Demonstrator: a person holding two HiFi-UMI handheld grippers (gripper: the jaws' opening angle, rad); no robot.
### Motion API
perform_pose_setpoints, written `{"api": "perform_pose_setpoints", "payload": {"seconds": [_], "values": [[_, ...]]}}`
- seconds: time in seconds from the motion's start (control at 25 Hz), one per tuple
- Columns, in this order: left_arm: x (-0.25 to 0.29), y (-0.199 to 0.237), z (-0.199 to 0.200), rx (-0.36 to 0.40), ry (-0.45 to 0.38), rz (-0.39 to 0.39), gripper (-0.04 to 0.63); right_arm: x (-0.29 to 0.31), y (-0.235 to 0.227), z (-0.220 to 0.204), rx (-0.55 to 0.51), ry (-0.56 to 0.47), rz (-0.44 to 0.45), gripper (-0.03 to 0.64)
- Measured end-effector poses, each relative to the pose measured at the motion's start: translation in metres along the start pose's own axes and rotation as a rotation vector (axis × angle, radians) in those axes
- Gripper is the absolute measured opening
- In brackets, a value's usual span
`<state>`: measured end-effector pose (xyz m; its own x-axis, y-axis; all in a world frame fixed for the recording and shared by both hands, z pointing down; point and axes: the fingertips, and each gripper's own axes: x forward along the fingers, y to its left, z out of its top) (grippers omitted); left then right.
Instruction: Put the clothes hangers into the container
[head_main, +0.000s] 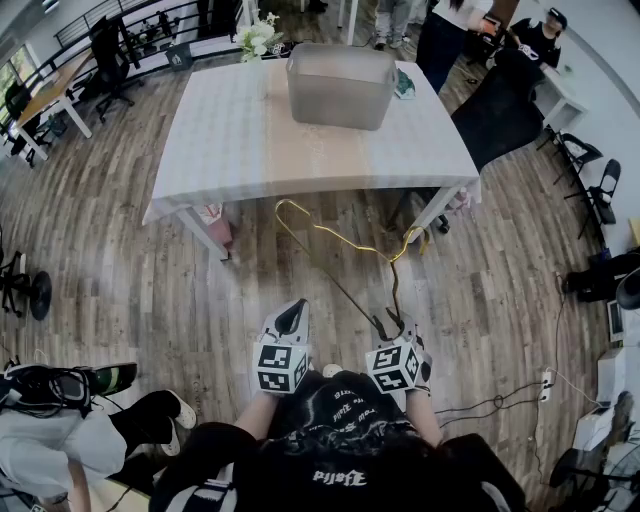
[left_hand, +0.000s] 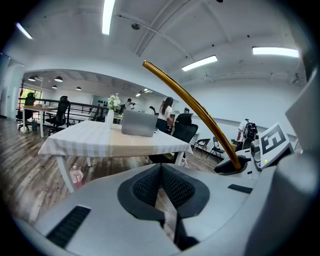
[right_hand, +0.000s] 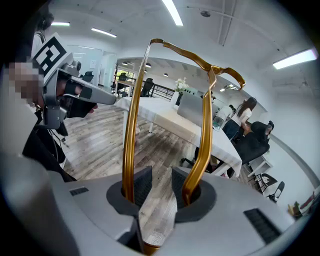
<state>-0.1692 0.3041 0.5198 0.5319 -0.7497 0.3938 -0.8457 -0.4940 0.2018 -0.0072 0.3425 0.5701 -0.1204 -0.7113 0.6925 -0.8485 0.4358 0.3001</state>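
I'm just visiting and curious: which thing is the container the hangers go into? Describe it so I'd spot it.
Find the table under the pale striped cloth on the wooden floor. Near its far edge stands a grey rectangular plastic bin, beside white flowers; it is the only big, boxy thing there.

container (head_main: 340, 85) on table (head_main: 220, 140) | hanger (right_hand: 130, 120) before table | flowers (head_main: 258, 38) seemingly behind container
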Motion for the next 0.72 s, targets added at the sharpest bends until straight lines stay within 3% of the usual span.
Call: {"api": "perform_pose_setpoints", "payload": {"seconds": [0.36, 0.72], "values": [[0.005, 0.01, 0.003, -0.012, -0.018, -0.019, 0.02, 0.003, -0.002, -0.001, 0.001, 0.023, -0.034, 0.133], [0.009, 0.024, -0.012, -0.009, 0.032, -0.033, 0.02, 0.014, 0.01, 0.009, 0.057, 0.011, -0.024, 0.138]]}}
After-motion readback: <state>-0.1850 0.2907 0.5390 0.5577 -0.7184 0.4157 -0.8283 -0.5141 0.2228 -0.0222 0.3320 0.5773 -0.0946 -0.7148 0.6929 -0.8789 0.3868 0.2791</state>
